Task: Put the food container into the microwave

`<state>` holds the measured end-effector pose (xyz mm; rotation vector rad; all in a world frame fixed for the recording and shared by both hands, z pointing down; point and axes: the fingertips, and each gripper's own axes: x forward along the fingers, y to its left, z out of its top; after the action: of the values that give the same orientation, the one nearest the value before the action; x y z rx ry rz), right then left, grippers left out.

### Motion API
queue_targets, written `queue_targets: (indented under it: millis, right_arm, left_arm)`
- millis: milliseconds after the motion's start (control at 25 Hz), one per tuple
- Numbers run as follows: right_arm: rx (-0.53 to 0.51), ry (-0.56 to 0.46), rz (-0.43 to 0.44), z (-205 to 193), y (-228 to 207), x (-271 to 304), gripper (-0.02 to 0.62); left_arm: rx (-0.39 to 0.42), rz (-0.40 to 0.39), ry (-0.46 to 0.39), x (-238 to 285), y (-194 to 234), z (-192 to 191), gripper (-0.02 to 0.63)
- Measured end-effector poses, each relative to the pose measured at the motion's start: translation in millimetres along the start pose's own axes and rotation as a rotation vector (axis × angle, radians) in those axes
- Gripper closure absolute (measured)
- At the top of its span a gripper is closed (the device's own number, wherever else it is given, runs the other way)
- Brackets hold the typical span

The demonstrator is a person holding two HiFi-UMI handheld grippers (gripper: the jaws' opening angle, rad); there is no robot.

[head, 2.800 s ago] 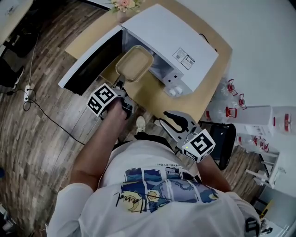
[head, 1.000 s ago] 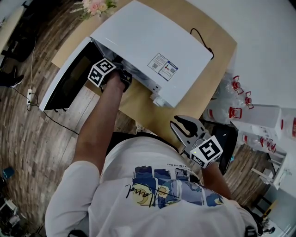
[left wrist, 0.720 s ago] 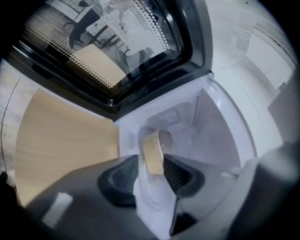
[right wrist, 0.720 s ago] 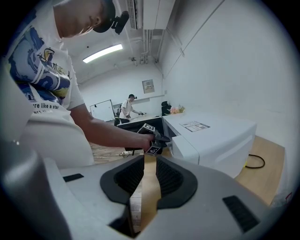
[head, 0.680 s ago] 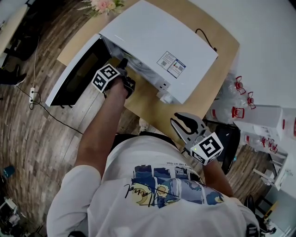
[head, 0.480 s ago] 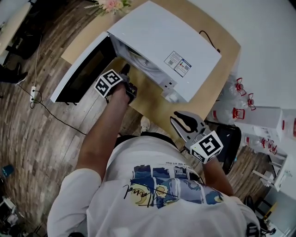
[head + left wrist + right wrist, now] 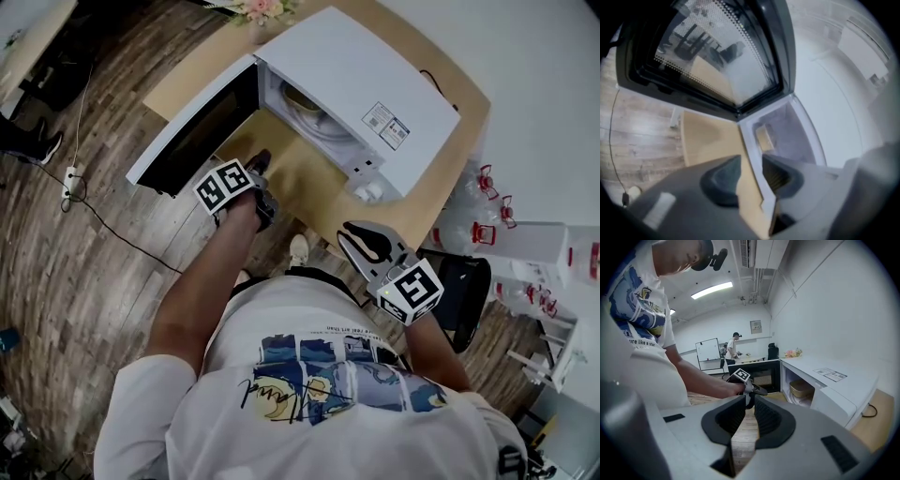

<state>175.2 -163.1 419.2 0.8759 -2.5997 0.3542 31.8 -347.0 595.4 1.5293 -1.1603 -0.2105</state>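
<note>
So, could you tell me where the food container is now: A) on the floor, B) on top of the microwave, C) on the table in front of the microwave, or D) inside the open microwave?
D: the food container sits inside the microwave, whose door stands open.

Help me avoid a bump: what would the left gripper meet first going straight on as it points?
Probably the microwave, at its front frame beside the hinge of the open door; depth is hard to judge.
</note>
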Motion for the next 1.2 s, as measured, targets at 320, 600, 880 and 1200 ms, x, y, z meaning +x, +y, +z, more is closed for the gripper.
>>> queue_targets:
  millis: [320,600,880,1200]
  right_arm:
    - [-0.016,0.007,-0.008,6.4,37.8,14.6,0.557]
    - [-0.019,0.01,-0.034,6.9,69.5,24.5,0.566]
    - [-0.016,0.009,-0.052,2.1,107.7,28.9,0.571]
    - [-0.016,-0.003,-0.087,-4.3,143.6,31.1,0.577]
  left_arm:
    - [0.056,-0.019,0.035,-56.1,14.2,-10.2,0.534]
    - [0.086,-0.067,0.06,-110.2,22.8,-14.5,0.591]
    - [0.074,-0.175,0.089,-163.1,23.8,-23.6,0.598]
    - [0.133,-0.28,0.134,-227.2,23.4,-34.5,0.598]
